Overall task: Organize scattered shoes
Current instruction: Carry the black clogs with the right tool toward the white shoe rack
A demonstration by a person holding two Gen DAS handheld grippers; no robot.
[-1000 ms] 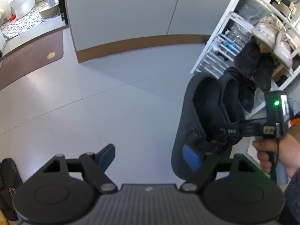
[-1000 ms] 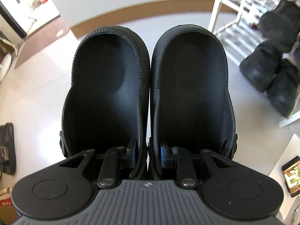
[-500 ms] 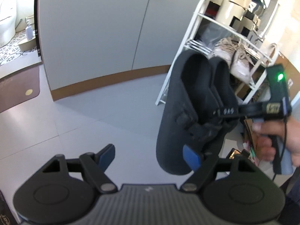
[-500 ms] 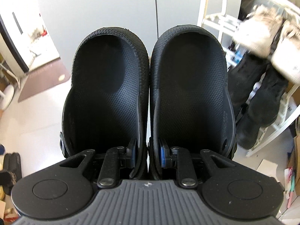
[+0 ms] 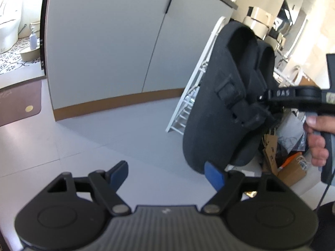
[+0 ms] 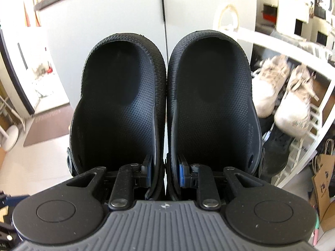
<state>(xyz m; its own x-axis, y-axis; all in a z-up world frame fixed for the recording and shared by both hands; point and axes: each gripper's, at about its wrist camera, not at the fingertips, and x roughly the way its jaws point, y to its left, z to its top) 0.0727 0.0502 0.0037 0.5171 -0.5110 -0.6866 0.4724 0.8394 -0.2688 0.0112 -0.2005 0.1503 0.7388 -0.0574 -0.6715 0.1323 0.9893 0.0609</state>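
The black clogs (image 6: 165, 113) hang as a pair in the air, openings toward the right wrist camera and toes pointing away, level with the upper part of the white shoe rack (image 6: 293, 48). The right gripper (image 6: 165, 173) has its fingers closed on the two inner walls at the heel end, pinching them together so one grip carries both shoes side by side; that looks like the reason they are taken at the adjoining edges. In the left wrist view the pair (image 5: 226, 96) shows from the side, soles toward the camera, in front of the rack (image 5: 194, 87), with a hand (image 5: 316, 138) around the right gripper's handle. The left gripper (image 5: 167, 173) has its fingers wide apart with nothing between them, over bare floor (image 5: 104, 136), apparently standing by. Pale sneakers (image 6: 282, 92) already sit on one rack shelf with dark shoes below, so the clogs probably need a free shelf; which one is free is not visible.
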